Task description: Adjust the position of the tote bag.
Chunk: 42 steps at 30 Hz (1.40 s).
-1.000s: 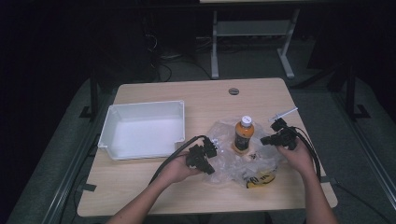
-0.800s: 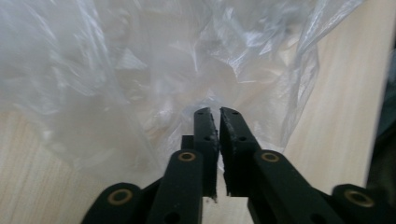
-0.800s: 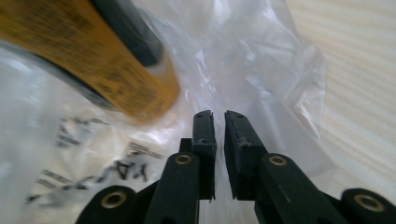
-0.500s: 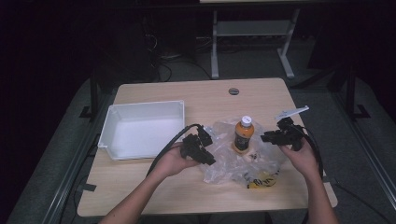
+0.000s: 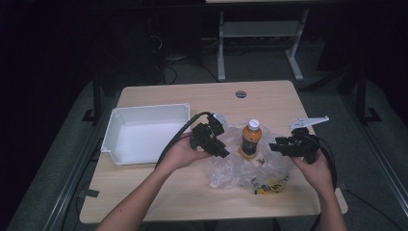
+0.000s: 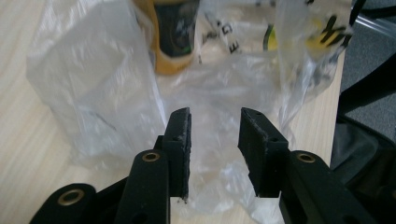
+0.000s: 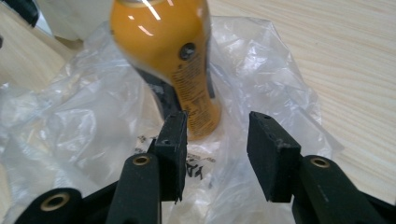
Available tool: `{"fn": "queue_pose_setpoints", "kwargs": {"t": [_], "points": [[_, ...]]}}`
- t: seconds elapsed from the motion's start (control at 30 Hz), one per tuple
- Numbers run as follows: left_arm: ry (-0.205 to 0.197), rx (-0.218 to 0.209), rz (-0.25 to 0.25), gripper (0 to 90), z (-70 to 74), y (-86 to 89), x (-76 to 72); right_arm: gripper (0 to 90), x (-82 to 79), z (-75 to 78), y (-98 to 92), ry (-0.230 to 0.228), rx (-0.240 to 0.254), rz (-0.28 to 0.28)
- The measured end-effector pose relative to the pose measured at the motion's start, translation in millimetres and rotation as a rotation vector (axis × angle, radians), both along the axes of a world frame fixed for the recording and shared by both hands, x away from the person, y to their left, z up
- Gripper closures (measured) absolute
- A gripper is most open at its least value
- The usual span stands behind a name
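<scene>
Orange bottle [image 5: 250,138] upright on plastic bag [image 5: 240,171]

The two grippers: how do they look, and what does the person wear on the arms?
Both tongs, left and right, are black with flat rectangular pads and brass-coloured rivets. A black cable trails from each. The right one carries a grey plate. The forearms are bare, no sleeves visible.

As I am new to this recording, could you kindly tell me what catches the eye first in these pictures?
An orange bottle with a white cap stands upright on a crumpled clear plastic bag near the middle of the wooden table. The left hand-held gripper and the right hand-held gripper flank it, both jaws apart with nothing between them. A white tray sits to the left.
</scene>
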State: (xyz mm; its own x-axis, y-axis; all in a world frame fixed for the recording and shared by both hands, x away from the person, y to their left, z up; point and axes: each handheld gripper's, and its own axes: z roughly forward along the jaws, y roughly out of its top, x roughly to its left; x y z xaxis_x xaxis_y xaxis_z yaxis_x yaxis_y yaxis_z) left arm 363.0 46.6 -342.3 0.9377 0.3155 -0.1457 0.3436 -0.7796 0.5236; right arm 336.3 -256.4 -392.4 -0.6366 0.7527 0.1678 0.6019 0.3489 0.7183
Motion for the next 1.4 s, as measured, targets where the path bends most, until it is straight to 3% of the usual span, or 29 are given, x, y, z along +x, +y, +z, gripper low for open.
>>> {"fn": "queue_pose_setpoints", "kwargs": {"t": [0.57,0.77,1.2,1.4], "points": [[-0.042,0.022,-0.023,53.7,20.6,-33.7,15.1,50.6,-25.1,1.1,-1.8,-0.018,0.005,-0.001],[-0.051,0.023,-0.004,48.1,25.3,-42.3,21.7,48.1,-33.6,-0.8,-5.7,-0.005,0.002,0.008],[-0.069,0.037,-0.016,44.8,37.9,-63.5,34.4,41.2,-33.7,-4.3,-5.1,-0.002,0.009,0.017],[-0.071,0.023,-0.005,44.5,41.7,-68.2,38.5,39.6,-34.8,-4.4,-3.9,-0.005,0.017,0.023]]}}
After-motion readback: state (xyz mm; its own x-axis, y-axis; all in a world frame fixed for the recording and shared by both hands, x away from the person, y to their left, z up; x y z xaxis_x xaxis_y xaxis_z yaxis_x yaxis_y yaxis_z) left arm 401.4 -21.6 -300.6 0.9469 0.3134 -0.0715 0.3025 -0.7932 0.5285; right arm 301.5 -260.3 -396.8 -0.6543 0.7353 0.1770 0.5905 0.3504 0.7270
